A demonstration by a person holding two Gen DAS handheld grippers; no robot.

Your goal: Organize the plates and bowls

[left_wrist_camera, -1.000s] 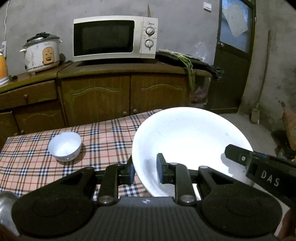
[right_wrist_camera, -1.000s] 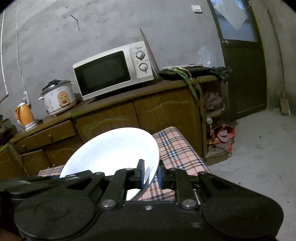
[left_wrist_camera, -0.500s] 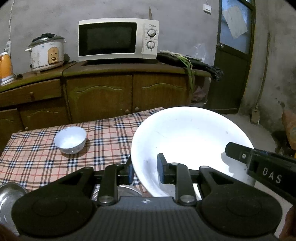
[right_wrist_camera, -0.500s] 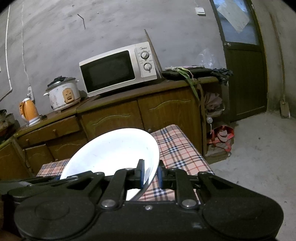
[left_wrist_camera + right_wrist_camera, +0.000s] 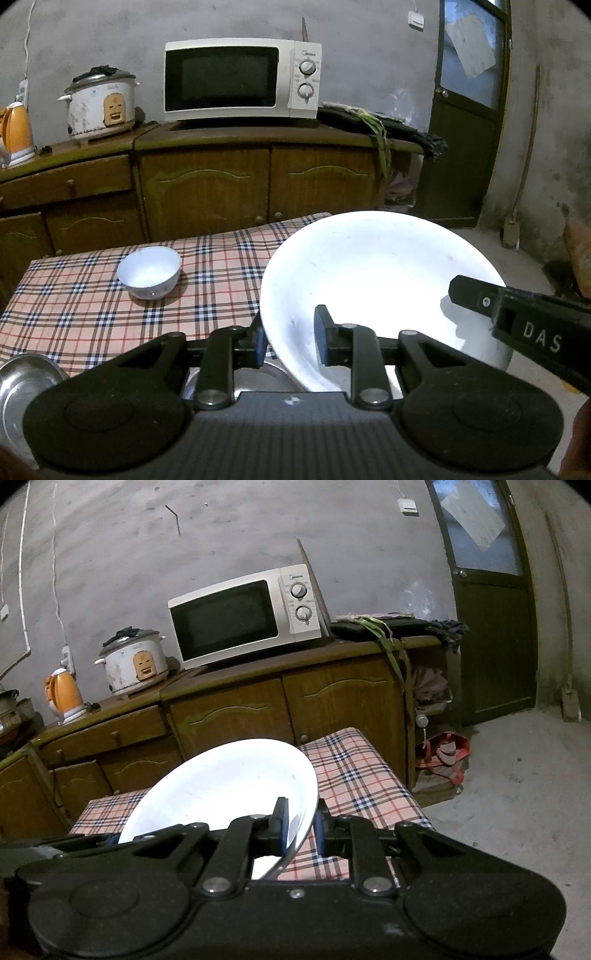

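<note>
Step in hand: large white bowl (image 5: 376, 288) carried above checked table (image 5: 85, 310), lower right of frame. Right claw (image 5: 300, 825) clamped narrow on bowl rim. Left claw (image 5: 290, 341) straddles opposite rim, gap slightly wider; pad contact unclear, judged gripping. Small white bowl (image 5: 149, 271) sits mid-left on table; steel dishes (image 5: 22, 380) lower left. Next move likely: lower bowl level onto stacking spot, release both claws together.
</note>
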